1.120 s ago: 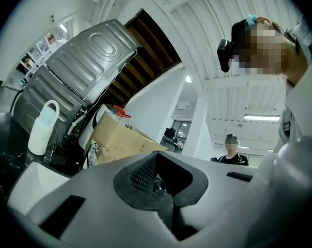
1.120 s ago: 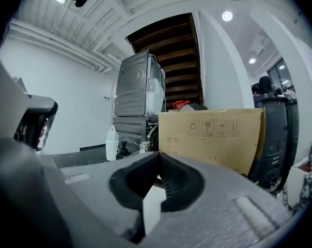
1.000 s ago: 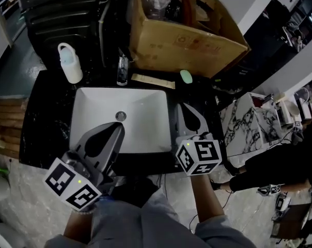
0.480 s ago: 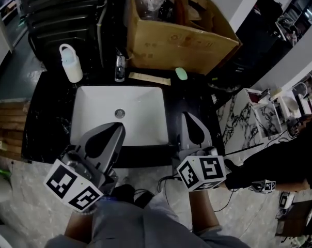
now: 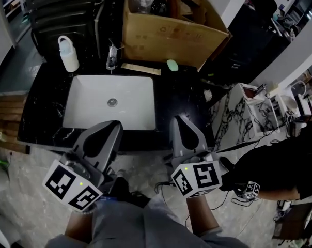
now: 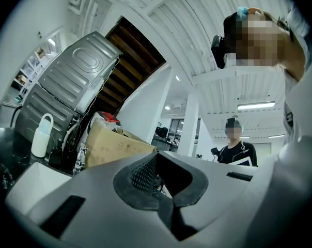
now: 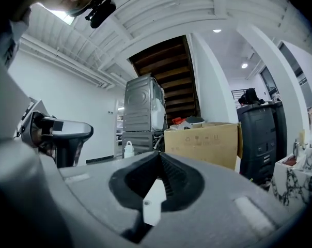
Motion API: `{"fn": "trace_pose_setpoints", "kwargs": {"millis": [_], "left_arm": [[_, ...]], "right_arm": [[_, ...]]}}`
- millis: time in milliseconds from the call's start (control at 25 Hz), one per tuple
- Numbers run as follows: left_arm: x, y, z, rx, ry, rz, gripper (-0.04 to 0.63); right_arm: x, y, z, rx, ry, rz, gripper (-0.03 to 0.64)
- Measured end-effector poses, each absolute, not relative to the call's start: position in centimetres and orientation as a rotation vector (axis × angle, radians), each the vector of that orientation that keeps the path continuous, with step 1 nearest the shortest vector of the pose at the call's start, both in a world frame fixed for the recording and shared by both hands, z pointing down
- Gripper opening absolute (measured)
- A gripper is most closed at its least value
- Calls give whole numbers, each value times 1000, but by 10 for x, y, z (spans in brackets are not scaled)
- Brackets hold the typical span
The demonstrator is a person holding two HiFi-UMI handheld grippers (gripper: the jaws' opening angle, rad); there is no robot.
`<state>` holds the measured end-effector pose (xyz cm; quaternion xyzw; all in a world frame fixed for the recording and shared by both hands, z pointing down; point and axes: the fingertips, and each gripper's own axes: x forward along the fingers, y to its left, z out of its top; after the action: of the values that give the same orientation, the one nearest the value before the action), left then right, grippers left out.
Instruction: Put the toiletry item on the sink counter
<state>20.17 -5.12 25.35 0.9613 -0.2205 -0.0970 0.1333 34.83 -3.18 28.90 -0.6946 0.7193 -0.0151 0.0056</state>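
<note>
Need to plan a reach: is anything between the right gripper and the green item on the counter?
Nothing visible does. Only bare counter lies between the shut right gripper near the front edge and the green item at the back.

Grey left hand-held gripper (image 5: 115, 124); grey right hand-held gripper (image 5: 175, 119); black-and-white marker cubes (image 5: 71, 185).

The left gripper (image 5: 110, 124) and right gripper (image 5: 178, 120) point forward side by side, jaws together on both. The right forearm (image 5: 201, 217) seems to run straight back toward the body.
</note>
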Motion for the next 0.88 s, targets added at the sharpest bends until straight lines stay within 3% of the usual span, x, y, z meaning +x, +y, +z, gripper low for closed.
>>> {"fn": "trace_pose_setpoints", "kwargs": {"millis": [880], "left_arm": [[192, 70, 247, 2781, -786, -273, 6]], "right_arm": [[325, 87, 276, -2023, 2313, -60, -3]]}}
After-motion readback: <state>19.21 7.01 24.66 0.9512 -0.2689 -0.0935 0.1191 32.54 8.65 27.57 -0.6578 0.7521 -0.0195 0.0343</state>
